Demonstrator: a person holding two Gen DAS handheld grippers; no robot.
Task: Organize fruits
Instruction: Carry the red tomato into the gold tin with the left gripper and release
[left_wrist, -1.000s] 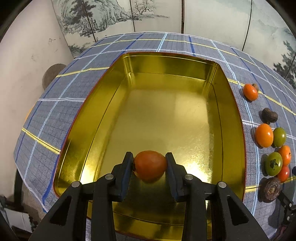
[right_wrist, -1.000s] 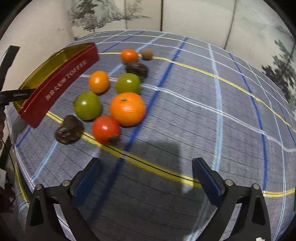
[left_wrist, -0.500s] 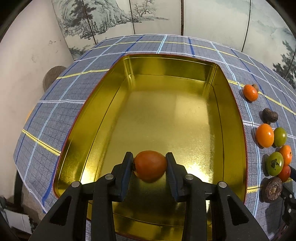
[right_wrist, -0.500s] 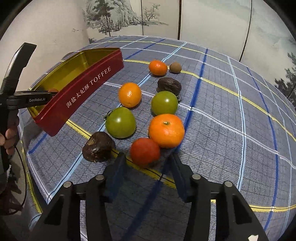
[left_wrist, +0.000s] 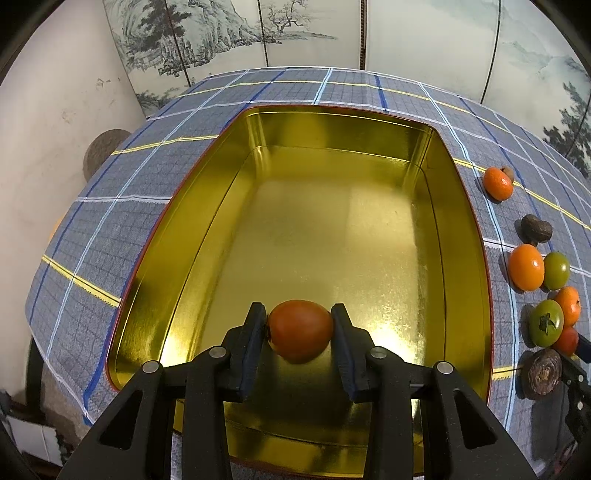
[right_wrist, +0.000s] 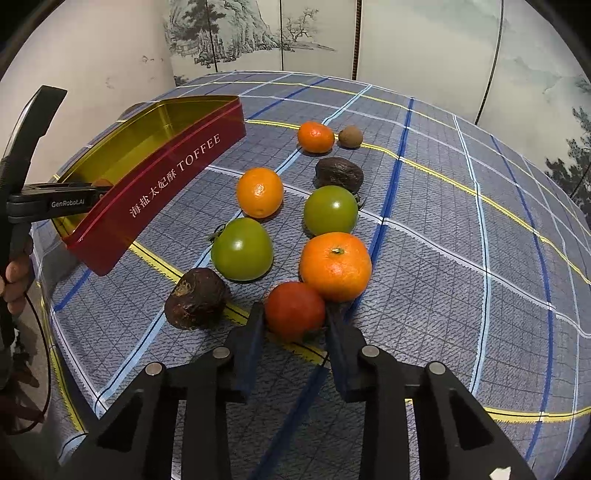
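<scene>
My left gripper (left_wrist: 299, 328) is shut on a red-orange tomato (left_wrist: 300, 332), held just above the near end of the gold-lined toffee tin (left_wrist: 465, 206). No other fruit is in the tin. In the right wrist view my right gripper (right_wrist: 294, 314) is closing on a red tomato (right_wrist: 294, 308) that rests on the checked cloth; both pads touch its sides. That tomato lies against a large orange (right_wrist: 335, 266). The tin's red side (right_wrist: 177, 173) stands to the left, with the left gripper (right_wrist: 92, 186) reaching over it.
Around the right gripper lie two green tomatoes (right_wrist: 242, 248) (right_wrist: 330, 209), an orange (right_wrist: 259, 192), two dark wrinkled fruits (right_wrist: 195, 297) (right_wrist: 339, 173), a small orange (right_wrist: 316, 136) and a kiwi (right_wrist: 350, 136). A person's hand (right_wrist: 14, 280) is at the left edge.
My right gripper moved in towards the fruit cluster and its jaws closed from wide apart onto the red tomato. The left gripper and its tomato stayed where they were.
</scene>
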